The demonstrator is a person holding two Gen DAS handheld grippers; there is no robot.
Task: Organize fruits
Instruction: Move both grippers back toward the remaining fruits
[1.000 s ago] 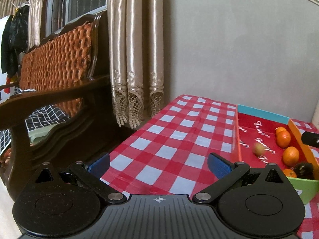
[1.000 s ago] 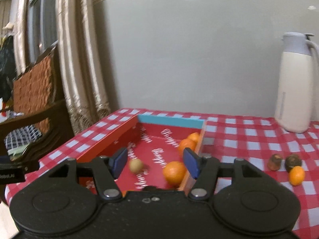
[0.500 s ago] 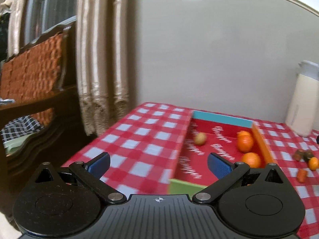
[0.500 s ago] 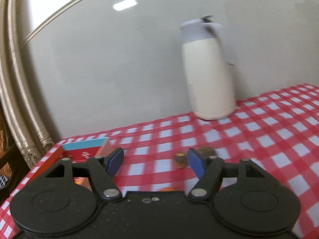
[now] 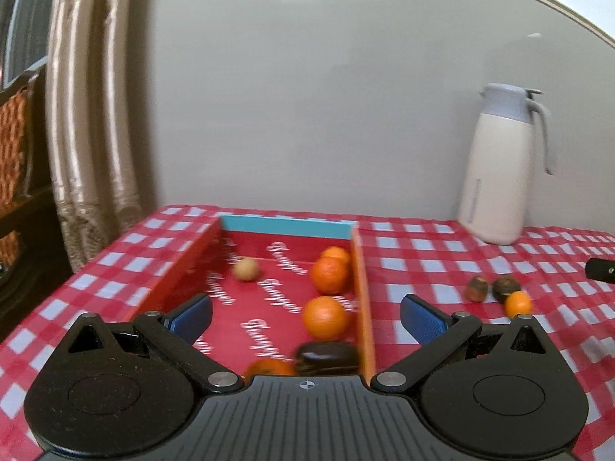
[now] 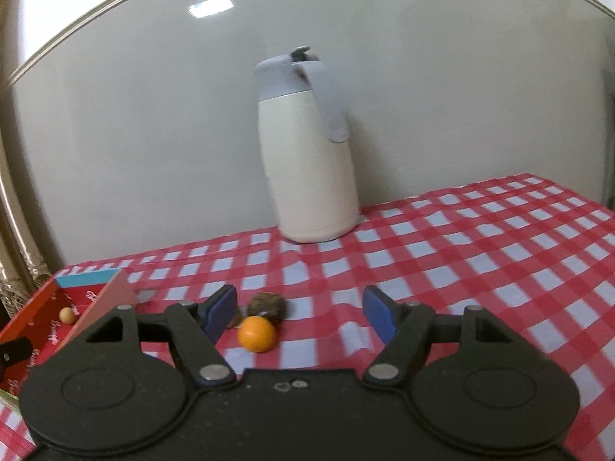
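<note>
A red box (image 5: 269, 292) with a blue far wall lies on the checked tablecloth. It holds several oranges (image 5: 324, 317), a small tan fruit (image 5: 246, 269) and a dark fruit (image 5: 326, 355). My left gripper (image 5: 305, 317) is open and empty, hovering over the box's near end. On the cloth to the right lie a small orange (image 6: 256, 333) and two brown fruits (image 6: 268, 304). My right gripper (image 6: 300, 313) is open and empty, just behind them, the orange near its left finger. The box also shows at the left of the right wrist view (image 6: 42, 319).
A white thermos jug (image 6: 307, 161) with a grey lid stands at the back against the wall. Curtains (image 5: 84, 134) and a wooden bench (image 5: 15, 161) lie left of the table. The right gripper's tip (image 5: 599, 269) shows at the left view's right edge.
My left gripper swung right from the bench side and now faces the box. My right gripper swung right from the box to the loose fruits near the jug. Both stayed open.
</note>
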